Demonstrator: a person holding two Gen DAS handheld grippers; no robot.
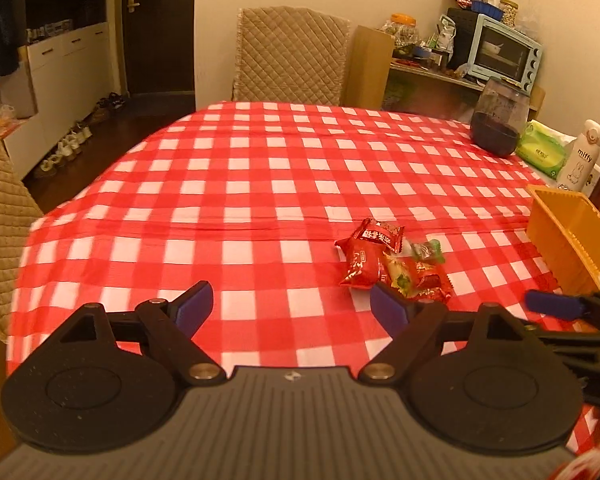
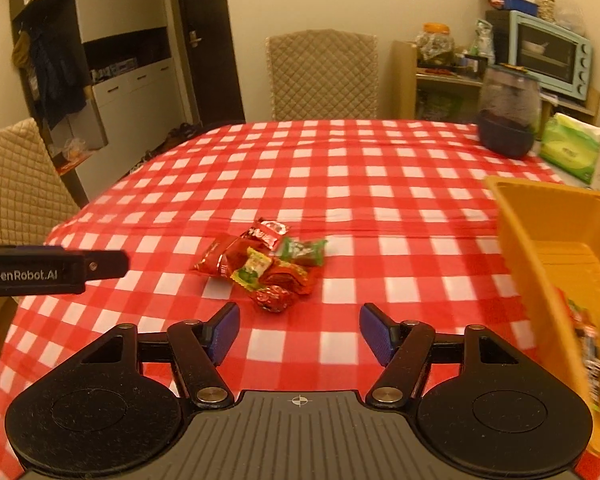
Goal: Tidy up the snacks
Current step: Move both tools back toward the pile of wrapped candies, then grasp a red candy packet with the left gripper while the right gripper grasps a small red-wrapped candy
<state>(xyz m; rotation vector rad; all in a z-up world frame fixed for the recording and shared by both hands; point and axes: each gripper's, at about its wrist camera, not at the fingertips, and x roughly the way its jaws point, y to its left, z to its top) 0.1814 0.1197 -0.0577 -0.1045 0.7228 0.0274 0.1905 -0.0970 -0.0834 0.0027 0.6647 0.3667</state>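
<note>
Now both claws hang over the near edge of the desk (image 2: 340, 168), each with its jaws apart and nothing between them. The snacks (image 2: 266, 266) lie in one small pile near the middle of the near side, in front of the right claw (image 2: 299, 332) and a little to the right of the left claw (image 1: 290, 308). The yellow bin (image 2: 556, 236) stands at the right edge and is tilted toward the pile, with some packets already inside. I judge the pile sits beside the bin so each packet needs only a short carry.
</note>
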